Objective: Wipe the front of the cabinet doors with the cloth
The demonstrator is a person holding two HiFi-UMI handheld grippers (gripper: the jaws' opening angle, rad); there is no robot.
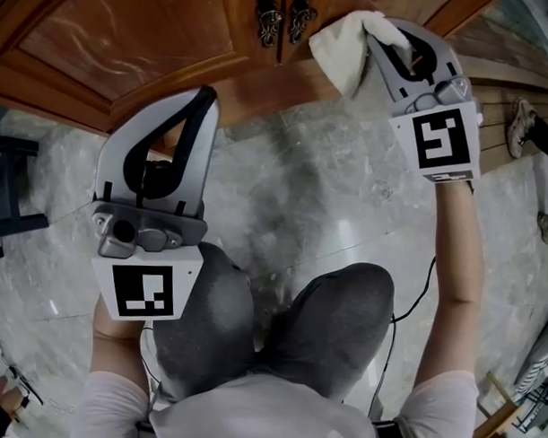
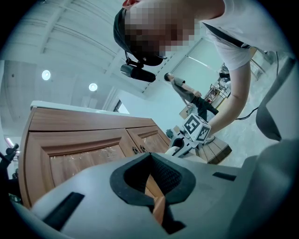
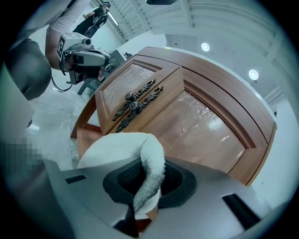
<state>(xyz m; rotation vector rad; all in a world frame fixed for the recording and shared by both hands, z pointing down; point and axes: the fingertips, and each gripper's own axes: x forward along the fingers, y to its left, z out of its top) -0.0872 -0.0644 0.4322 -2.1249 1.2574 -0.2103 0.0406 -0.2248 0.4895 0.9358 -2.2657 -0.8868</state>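
Our right gripper point(image 1: 378, 27) has its jaws clamped on the white cloth point(image 1: 341, 47). The cloth bunches out past the tips, right at the lower part of the cabinet doors point(image 1: 128, 38) and just beside the paired metal handles point(image 1: 283, 15). We cannot tell whether it touches the wood. Our left gripper point(image 1: 205, 96) has its jaws together with nothing between them, and it is held off the left door. The pale stone floor point(image 1: 329, 198) lies open between the grippers, ahead of our knees point(image 1: 343, 306).
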